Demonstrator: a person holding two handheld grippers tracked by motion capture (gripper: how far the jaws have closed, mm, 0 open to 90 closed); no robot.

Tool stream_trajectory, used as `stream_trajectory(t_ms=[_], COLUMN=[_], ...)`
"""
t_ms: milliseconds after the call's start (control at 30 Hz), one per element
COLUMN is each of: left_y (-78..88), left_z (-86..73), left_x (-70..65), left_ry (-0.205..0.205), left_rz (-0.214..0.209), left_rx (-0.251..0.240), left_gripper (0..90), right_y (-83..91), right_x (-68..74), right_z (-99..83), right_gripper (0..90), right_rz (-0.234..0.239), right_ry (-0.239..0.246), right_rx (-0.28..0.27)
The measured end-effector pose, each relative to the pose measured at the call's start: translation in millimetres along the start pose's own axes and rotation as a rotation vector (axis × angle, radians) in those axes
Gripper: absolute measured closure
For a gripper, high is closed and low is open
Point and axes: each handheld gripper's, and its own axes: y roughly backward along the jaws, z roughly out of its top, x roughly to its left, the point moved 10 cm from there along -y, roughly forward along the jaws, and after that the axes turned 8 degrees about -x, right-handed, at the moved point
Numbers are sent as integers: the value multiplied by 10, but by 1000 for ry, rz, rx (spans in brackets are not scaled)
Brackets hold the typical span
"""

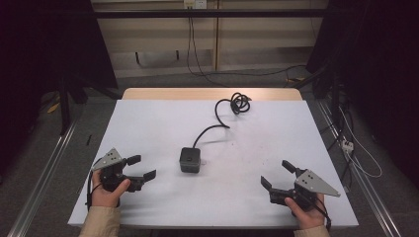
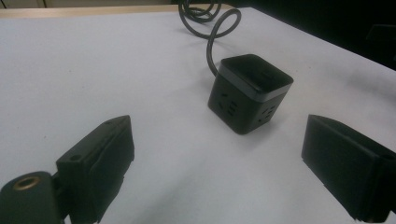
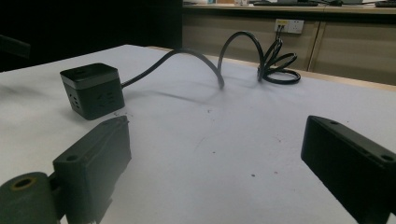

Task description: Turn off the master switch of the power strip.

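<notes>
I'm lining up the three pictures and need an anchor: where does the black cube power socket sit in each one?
High view: the cube socket stands at the table's centre, between both grippers.
Left gripper view: right of centre, beyond the open jaws.
Right gripper view: far left, above the left jaw.
Shared landmark: its black cable, running back to a coil.

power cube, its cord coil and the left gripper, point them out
power cube (image 1: pixel 190 159), high view, top face
cord coil (image 1: pixel 239 102), high view, looped far end
left gripper (image 1: pixel 141 168), high view, midway between its open jaws
</notes>
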Motion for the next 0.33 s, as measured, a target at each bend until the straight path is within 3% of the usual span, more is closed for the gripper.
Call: stream_trajectory(t_ms=[333], left_y=[-13], left_z=[-45], left_x=[43], left_ry=[-6], left_rz=[21], left_rx=[15], left_gripper=[75], right_y=[-1], right_x=[-1], right_z=[-3], right_gripper=[76], right_rz=[1], right_ry=[2], right_rx=[0])
